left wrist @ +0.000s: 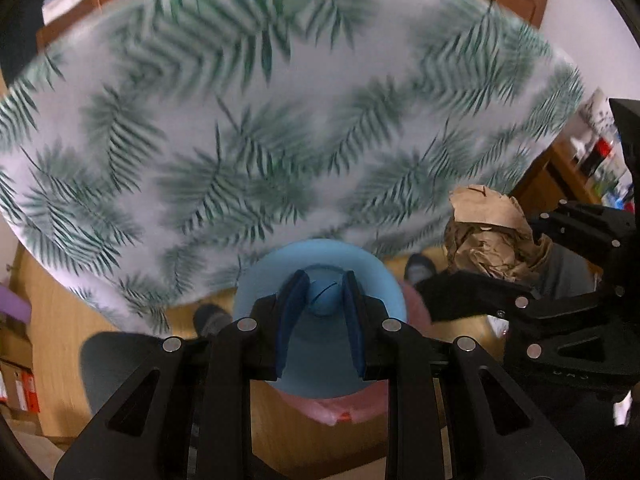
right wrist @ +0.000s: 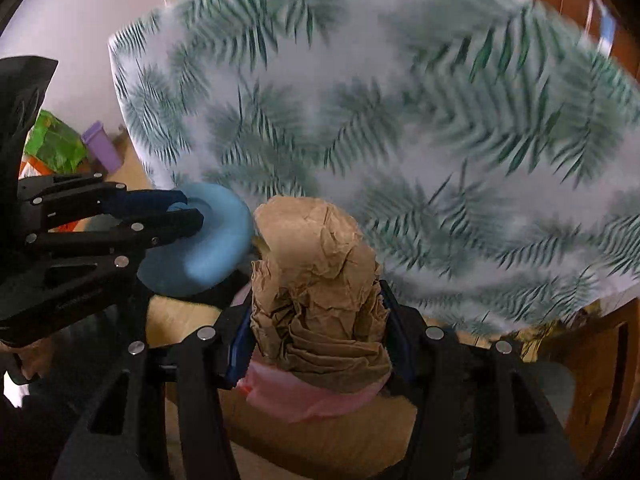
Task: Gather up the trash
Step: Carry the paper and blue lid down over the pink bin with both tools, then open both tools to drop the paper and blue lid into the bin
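My left gripper (left wrist: 323,292) is shut on the round knob of a light blue lid (left wrist: 272,276) and holds the lid up off the floor. From the right wrist view the same left gripper (right wrist: 192,208) and blue lid (right wrist: 208,256) hang at the left. A crumpled wad of brown paper (right wrist: 316,264) fills my right gripper (right wrist: 316,320), whose jaws are shut on its sides. That paper (left wrist: 492,240) and right gripper (left wrist: 496,252) also show at the right of the left wrist view. A pink bag (right wrist: 312,396) lies directly below the paper, partly hidden by it.
A table with a palm-leaf cloth (left wrist: 280,140) fills the space ahead, its edge close above both grippers. A person's feet in grey socks (left wrist: 212,320) stand on the wooden floor (left wrist: 60,320). A purple container (right wrist: 102,148) and a green bag (right wrist: 56,144) sit at the far left.
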Tool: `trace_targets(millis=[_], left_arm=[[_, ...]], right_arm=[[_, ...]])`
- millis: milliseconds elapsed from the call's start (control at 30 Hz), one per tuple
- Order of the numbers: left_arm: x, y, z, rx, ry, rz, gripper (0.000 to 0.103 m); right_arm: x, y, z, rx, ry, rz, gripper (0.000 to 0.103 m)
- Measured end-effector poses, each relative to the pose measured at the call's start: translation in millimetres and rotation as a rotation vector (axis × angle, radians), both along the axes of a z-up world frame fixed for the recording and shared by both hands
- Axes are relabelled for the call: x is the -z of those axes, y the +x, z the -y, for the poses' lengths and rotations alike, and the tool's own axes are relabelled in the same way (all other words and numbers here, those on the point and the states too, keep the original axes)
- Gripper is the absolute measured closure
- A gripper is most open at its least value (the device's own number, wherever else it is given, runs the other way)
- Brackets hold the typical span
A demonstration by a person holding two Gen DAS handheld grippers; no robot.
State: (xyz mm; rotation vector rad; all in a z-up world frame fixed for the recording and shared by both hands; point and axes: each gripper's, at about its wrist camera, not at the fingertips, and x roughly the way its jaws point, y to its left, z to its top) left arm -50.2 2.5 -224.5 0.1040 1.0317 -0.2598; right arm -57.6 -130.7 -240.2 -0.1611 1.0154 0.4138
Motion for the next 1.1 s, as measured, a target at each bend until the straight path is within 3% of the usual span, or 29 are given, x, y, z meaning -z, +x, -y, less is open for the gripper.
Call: trace_targets(millis=[367,500,867,1100], left_arm=[[102.0,23.3,4.8,0.021,0.064,-0.199,0.079],[134.0,33.4,1.8,0.012,0.075,-0.267,0.079],[180.8,59.4,-0.9,-0.018,0.054,-0.374,0.079],[191.3,65.5,2.8,-0.018,0.044,-0.398,0.075]], right_arm=[[110.3,25.0,-16.3,-0.04,-0.058,-0.233,0.049],[134.6,33.5,-23.4,-0.046,-0.073,-0.287,0.048],[194.7,64.0,-18.6,-0.023,-0.113,-0.42,0.048],[208.0,68.6,-16.0,-0.014,-0.117,-0.46,0.048]])
